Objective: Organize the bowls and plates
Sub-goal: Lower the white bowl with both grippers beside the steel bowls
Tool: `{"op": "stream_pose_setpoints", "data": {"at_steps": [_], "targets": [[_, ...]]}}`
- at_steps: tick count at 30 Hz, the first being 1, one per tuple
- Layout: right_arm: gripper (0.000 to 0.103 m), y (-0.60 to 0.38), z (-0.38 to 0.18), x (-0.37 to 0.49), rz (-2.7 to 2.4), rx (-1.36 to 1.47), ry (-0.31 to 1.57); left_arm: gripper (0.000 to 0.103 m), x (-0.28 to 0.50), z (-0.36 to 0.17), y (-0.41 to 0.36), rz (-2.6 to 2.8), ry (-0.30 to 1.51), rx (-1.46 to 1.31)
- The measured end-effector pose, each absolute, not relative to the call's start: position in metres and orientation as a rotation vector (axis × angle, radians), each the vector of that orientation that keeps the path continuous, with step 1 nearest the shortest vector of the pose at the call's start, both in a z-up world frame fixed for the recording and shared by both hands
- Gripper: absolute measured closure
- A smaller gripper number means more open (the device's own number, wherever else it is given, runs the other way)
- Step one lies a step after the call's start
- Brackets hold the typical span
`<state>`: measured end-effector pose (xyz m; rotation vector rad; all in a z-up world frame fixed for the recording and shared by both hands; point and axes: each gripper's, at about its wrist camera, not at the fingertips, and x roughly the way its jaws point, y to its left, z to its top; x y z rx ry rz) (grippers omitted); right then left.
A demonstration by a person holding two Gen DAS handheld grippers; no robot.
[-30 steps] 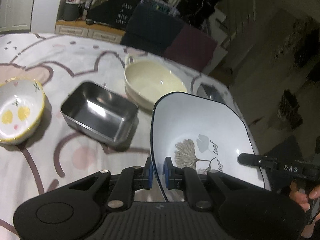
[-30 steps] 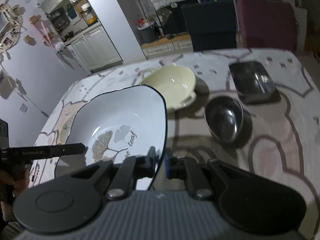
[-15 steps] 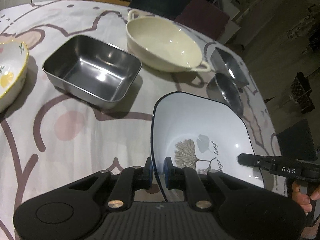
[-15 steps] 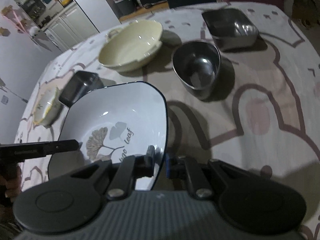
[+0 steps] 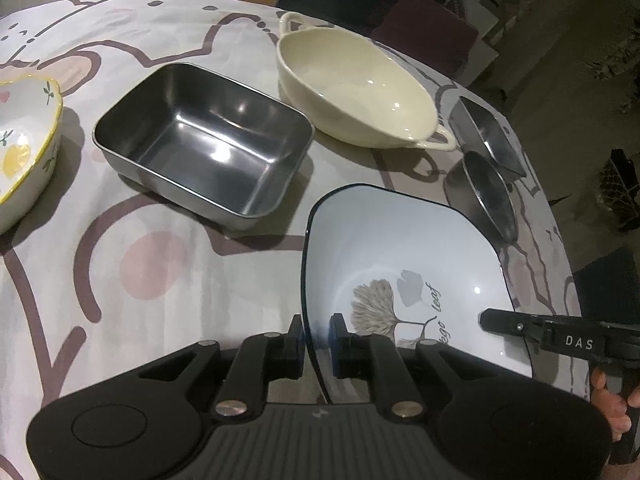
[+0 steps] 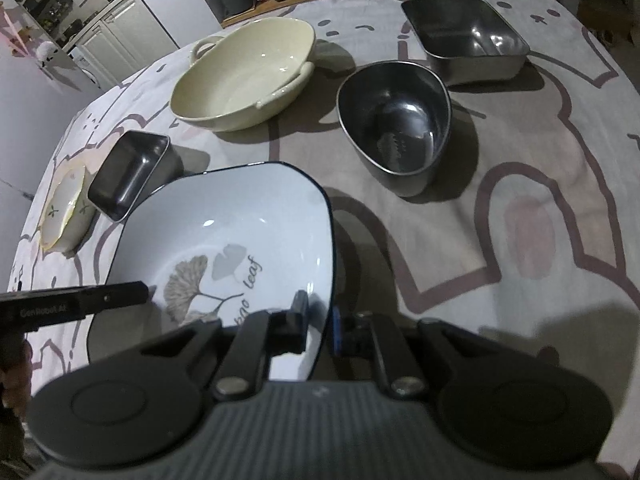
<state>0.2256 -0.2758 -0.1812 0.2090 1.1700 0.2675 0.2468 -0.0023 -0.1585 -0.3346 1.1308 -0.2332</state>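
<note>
Both grippers hold one white bowl with a dark rim and a leaf print (image 5: 404,264), also in the right wrist view (image 6: 232,240). My left gripper (image 5: 314,346) is shut on its left rim. My right gripper (image 6: 320,324) is shut on its right rim; its finger shows in the left wrist view (image 5: 532,326). The bowl hangs above the tablecloth near the front. Beyond it stand a cream two-handled bowl (image 5: 352,88), a steel rectangular tray (image 5: 204,140), a steel round bowl (image 6: 396,128) and a yellow-rimmed floral bowl (image 5: 24,148).
A second steel rectangular tray (image 6: 464,36) stands at the far right of the table. The table edge (image 5: 560,240) runs close on the right in the left wrist view, with dark floor beyond. Chairs and cabinets stand behind the table.
Both grippers have carried the leaf bowl lower and forward over the table. The other dishes now appear larger and nearer. The grip on both rims is unchanged.
</note>
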Motion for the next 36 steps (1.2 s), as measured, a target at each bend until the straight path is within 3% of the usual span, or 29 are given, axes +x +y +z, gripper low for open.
{"op": "stream_pose_setpoints", "data": {"at_steps": [36], "targets": [[0.086, -0.257, -0.193, 0.218, 0.236, 0.103, 1.254, 0.087, 0.248, -0.170, -0.007, -0.262, 1.197, -0.250]]}}
